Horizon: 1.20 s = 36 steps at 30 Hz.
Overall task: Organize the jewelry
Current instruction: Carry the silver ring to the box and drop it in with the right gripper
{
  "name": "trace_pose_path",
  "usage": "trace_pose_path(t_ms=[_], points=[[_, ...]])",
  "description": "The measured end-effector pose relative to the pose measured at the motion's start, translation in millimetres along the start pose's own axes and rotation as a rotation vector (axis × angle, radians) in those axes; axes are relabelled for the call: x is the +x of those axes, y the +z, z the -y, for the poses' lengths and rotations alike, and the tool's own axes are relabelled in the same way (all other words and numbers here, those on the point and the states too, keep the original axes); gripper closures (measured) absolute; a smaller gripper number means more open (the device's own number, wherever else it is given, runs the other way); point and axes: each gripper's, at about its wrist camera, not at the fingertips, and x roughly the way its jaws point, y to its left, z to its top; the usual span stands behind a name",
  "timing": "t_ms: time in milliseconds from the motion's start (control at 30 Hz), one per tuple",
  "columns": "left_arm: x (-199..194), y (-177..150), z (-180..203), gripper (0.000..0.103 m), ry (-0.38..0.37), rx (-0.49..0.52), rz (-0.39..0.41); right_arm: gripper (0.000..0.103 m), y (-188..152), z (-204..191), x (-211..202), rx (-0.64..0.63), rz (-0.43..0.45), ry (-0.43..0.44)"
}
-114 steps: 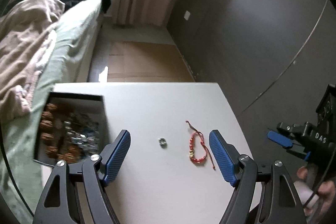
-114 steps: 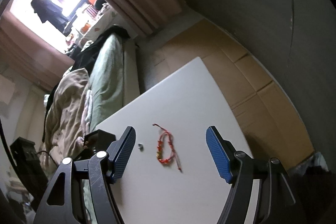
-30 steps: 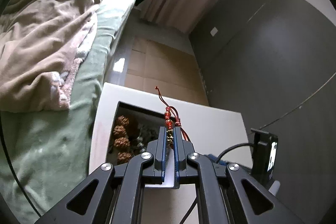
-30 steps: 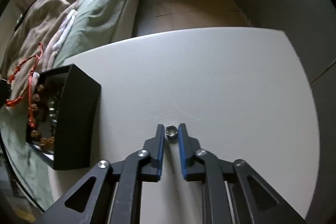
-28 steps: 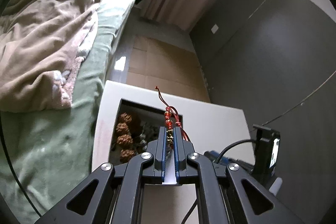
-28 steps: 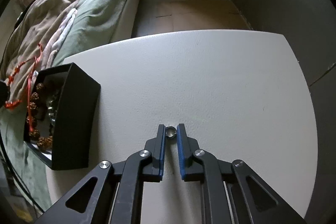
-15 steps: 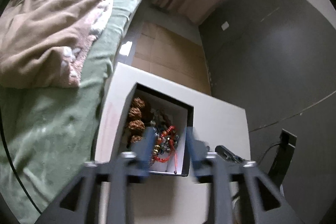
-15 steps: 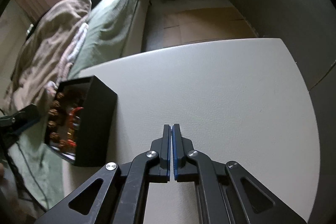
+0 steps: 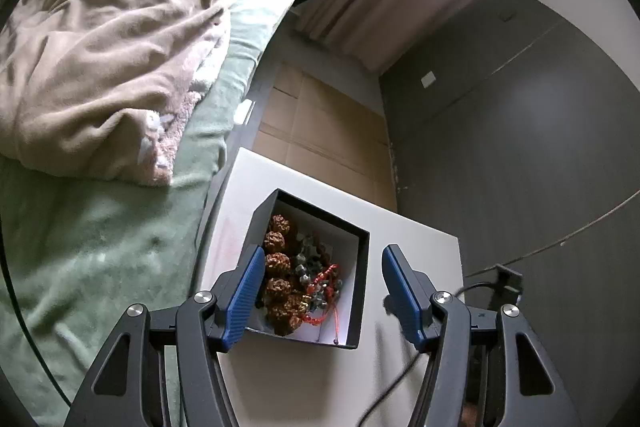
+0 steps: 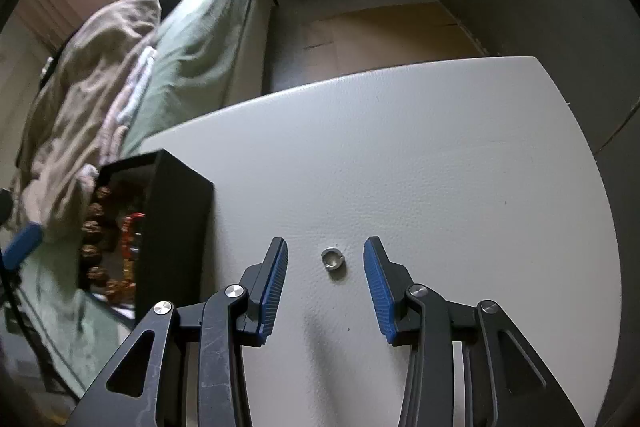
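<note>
Red bracelet (image 9: 325, 281) lying inside black box (image 9: 362, 259) on white table (image 10: 420, 155); left gripper (image 9: 323, 287) hovering above box, jaws spread wide. Ring (image 10: 333, 259) sitting on table between parted fingers of right gripper (image 10: 325, 273), angling down.

White table (image 10: 440, 155) – matt, faintly grained like leatherette. Black box (image 10: 176, 227) matt card, pale lining inside; knobbly brown beads (image 9: 278, 263), red cord bracelet (image 9: 326, 277). Ring (image 10: 333, 259) shiny metal. Gripper pads (image 10: 276, 283) ribbed blue plastic – arms matt black. Blanket (image 9: 112, 39) soft, fleecy.
</note>
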Motion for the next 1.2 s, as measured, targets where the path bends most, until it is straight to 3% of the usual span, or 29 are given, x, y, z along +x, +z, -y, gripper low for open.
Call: trace_pose_path(t_ms=[167, 300, 400, 500, 633, 767, 867, 900, 967, 1000, 1033, 1200], points=[[-1.5, 2.7, -3.2, 0.041, -0.009, -0.018, 0.008, 0.068, -3.1, -26.3, 11.5, -0.119, 0.003, -0.172], [-6.2, 4.7, -6.0, 0.041, -0.004, -0.027, 0.023, 0.089, -5.0, -35.0, 10.8, -0.15, -0.003, -0.171], [-9.8, 5.4, -10.6, 0.041, 0.001, -0.038, 0.03, 0.089, -5.2, -31.8, 9.0, -0.14, -0.004, -0.152], [-13.7, 5.2, -14.6, 0.041, 0.004, -0.047, 0.037, 0.09, -5.6, -23.6, 1.0, -0.096, 0.004, -0.071], [-16.5, 4.9, -16.1, 0.041, 0.008, -0.047, 0.043, 0.09, -2.9, -26.8, -28.0, -0.078, 0.092, 0.046], [-18.3, 4.0, -16.9, 0.041, 0.012, -0.047, 0.048, 0.09, -0.5, -39.3, -58.6, -0.072, 0.187, 0.218], [-20.9, 4.5, -19.3, 0.041, 0.014, -0.051, 0.055, 0.089, 0.0, -50.4, -75.1, -0.075, 0.248, 0.405], [-22.0, 4.7, -20.7, 0.041, 0.016, -0.055, 0.059, 0.088, -0.1, -54.5, -76.7, -0.074, 0.258, 0.453], [-24.2, 4.4, -23.4, 0.041, 0.022, -0.063, 0.065, 0.058, 2.0, -63.0, -73.8, -0.08, 0.218, 0.484], [-24.7, 4.0, -24.2, 0.041, 0.028, -0.066, 0.067, 0.031, 1.6, -65.6, -71.7, -0.08, 0.205, 0.475], [-24.5, 3.7, -24.0, 0.041, 0.031, -0.066, 0.067, 0.026, 0.1, -66.5, -71.6, -0.077, 0.217, 0.459], [-22.0, -1.6, -18.5, 0.041, 0.045, -0.046, 0.058, 0.026, -5.6, -53.0, -77.4, -0.06, 0.225, 0.414]])
